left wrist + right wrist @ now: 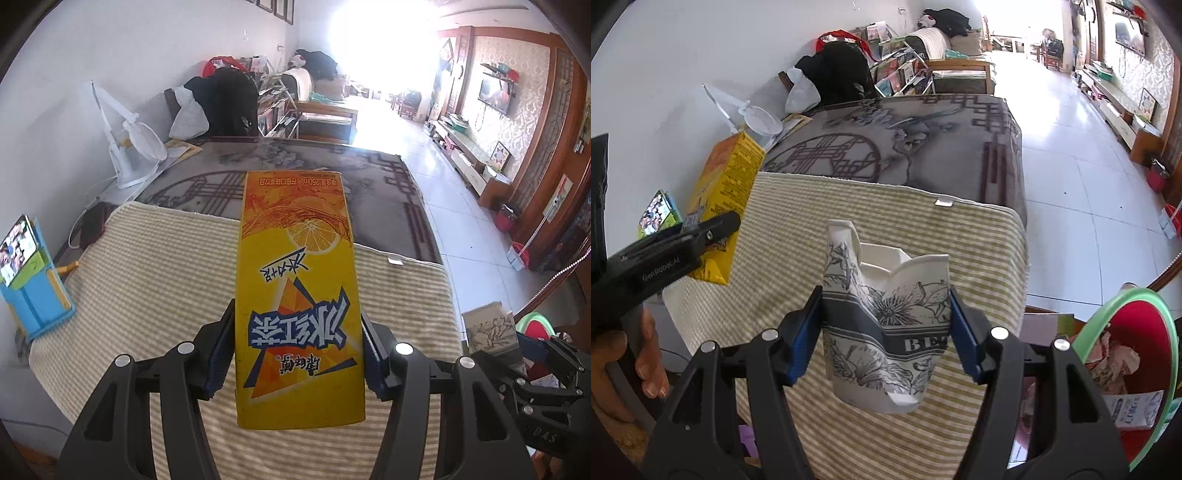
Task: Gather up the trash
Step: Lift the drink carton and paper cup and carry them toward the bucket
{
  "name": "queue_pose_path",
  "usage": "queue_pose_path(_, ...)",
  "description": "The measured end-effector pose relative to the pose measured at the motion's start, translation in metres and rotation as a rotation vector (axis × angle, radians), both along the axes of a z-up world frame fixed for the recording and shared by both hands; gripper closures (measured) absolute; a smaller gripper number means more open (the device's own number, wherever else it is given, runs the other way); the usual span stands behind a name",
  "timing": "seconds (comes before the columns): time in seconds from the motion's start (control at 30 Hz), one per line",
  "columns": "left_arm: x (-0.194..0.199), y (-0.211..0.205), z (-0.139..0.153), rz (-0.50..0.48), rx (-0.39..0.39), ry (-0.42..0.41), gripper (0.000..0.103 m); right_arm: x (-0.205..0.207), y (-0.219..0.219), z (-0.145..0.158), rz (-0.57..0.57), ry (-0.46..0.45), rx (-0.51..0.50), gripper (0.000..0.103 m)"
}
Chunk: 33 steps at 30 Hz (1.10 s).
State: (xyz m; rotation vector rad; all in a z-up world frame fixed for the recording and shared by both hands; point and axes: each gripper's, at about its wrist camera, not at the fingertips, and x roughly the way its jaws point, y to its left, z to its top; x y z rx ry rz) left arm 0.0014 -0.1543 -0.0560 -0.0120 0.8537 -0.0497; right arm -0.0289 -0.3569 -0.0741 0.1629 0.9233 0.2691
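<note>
1. The table [960, 162] is the largest thing here, covered at its far half by a grey patterned cloth [295, 162] and at its near half by a striped beige towel [147, 280] that hangs over the near edge.
2. A red bin with a green rim [1167, 321] sits low at the right, beside the table's corner, with crumpled paper and a printed wrapper inside it.
3. A white desk fan [136, 144] stands at the table's far left corner near the wall; further back a black bag and a white bag rest against the table's far end.
4. A blue stand [37, 299] at the left edge of the towel props up a phone [16, 247] with a lit screen.
5. The yellow drink carton [295, 295] is clamped between the two pads of the left gripper [297, 354], lifted above the towel, its printing upside down in the left wrist view.
6. The crumpled paper cup [886, 321], white with grey flower print, is squeezed in the right gripper [886, 332], held above the towel's near edge, with the bin just to its right.
7. Nothing lies between the cup and the bin's rim.
</note>
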Motion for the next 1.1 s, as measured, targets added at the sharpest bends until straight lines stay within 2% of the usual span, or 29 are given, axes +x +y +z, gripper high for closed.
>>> queue_pose_path(0.4, -0.015, -0.041, 0.011, -0.006, 0.027, -0.014, 0.048, -0.008, -0.048, 0.016, -0.007, -0.053, 0.038, 0.041)
queue_pose_path(0.8, -0.005, -0.079, 0.008, -0.054, 0.021, 0.000, 0.048, -0.010, -0.099, 0.016, -0.080, -0.061, 0.055, 0.040)
queue_pose_path(1.1, -0.004, -0.097, 0.011, -0.091, 0.029, -0.002, 0.048, -0.014, -0.116, 0.012, -0.106, -0.062, 0.067, 0.040)
